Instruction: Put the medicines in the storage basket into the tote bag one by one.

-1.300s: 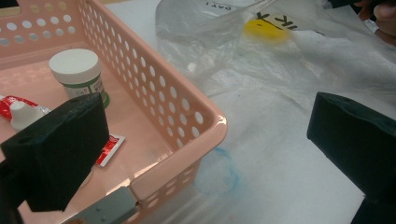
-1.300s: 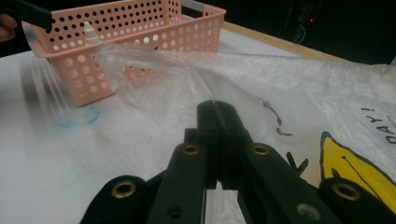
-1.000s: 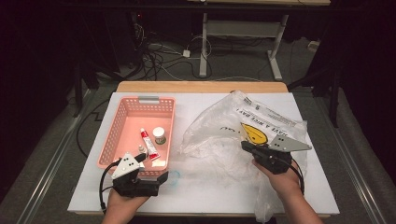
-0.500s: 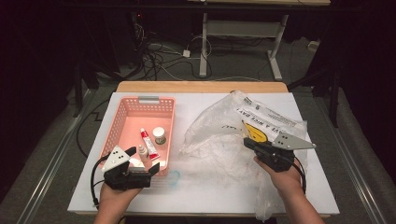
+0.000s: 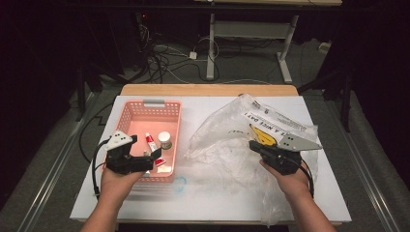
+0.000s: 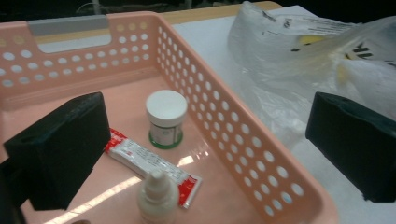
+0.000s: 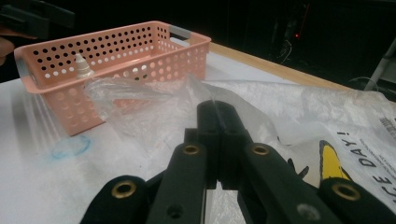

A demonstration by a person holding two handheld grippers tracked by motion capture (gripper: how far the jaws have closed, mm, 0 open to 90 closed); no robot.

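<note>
Left gripper (image 5: 153,155) has shifted left and back over the basket (image 5: 126,113), jaws spread, empty. Right gripper (image 7: 218,125) stays clenched on the plastic bag (image 5: 227,133). Center the dropper bottle (image 6: 156,198) before closing.

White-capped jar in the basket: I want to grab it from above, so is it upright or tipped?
Upright. The white-capped jar stands on its base in the pink basket, cap facing up, beside the flat-lying red-and-white tube.

Left claw (image 5: 155,155) over pink basket (image 5: 126,117), right claw (image 5: 255,146) gripping plastic bag (image 5: 227,133)
</note>
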